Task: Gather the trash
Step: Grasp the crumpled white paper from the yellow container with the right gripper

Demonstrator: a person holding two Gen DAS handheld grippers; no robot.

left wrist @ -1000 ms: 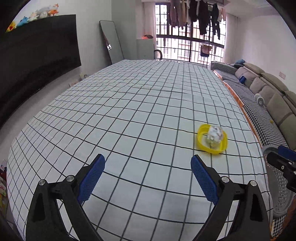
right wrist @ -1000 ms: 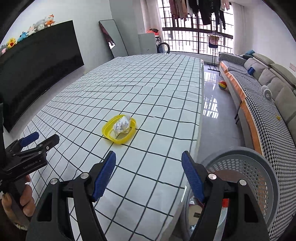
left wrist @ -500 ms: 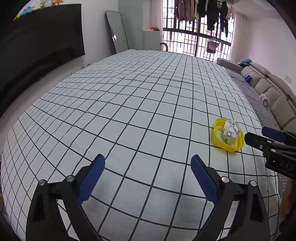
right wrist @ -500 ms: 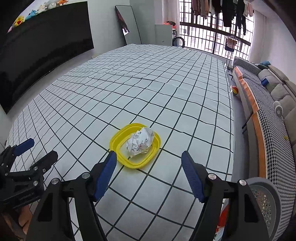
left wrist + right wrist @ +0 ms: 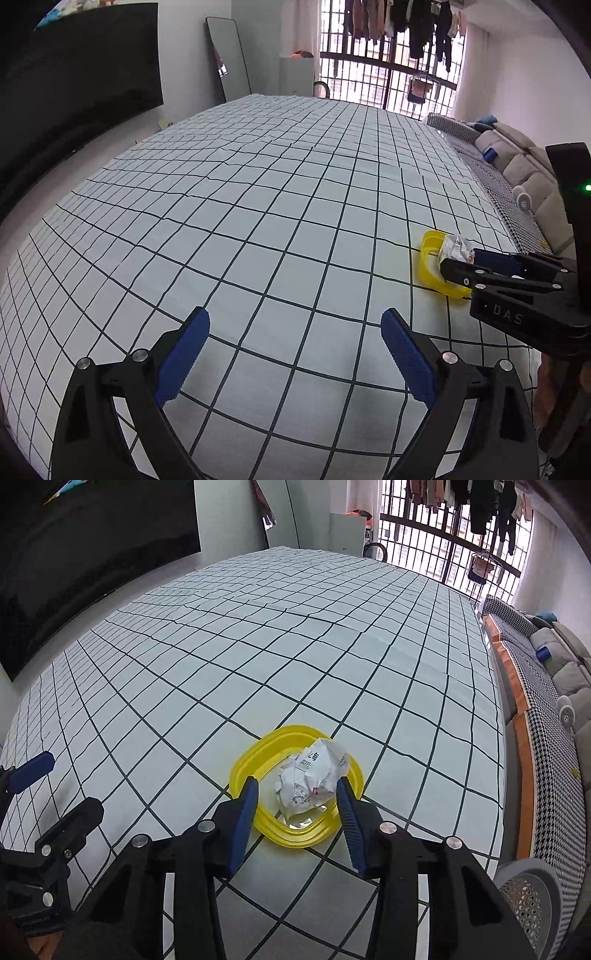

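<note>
A crumpled white paper ball [image 5: 308, 779] sits in a shallow yellow dish [image 5: 258, 751] on the checked tablecloth. My right gripper [image 5: 295, 792] is open, its blue pads on either side of the paper ball, low over the dish. In the left wrist view the dish [image 5: 428, 266] and paper ball [image 5: 454, 248] lie at the right, with the right gripper [image 5: 458, 266] reaching onto them. My left gripper [image 5: 293, 349] is open and empty over bare cloth, left of the dish.
A grey perforated waste basket [image 5: 528, 893] stands off the table's right edge, near the front. A sofa [image 5: 561, 701] runs along the right side. A large dark screen [image 5: 92, 554] is on the left wall.
My right gripper has moved forward and down to the dish, so its pads now flank the paper ball. The left gripper has stayed open over the cloth.
</note>
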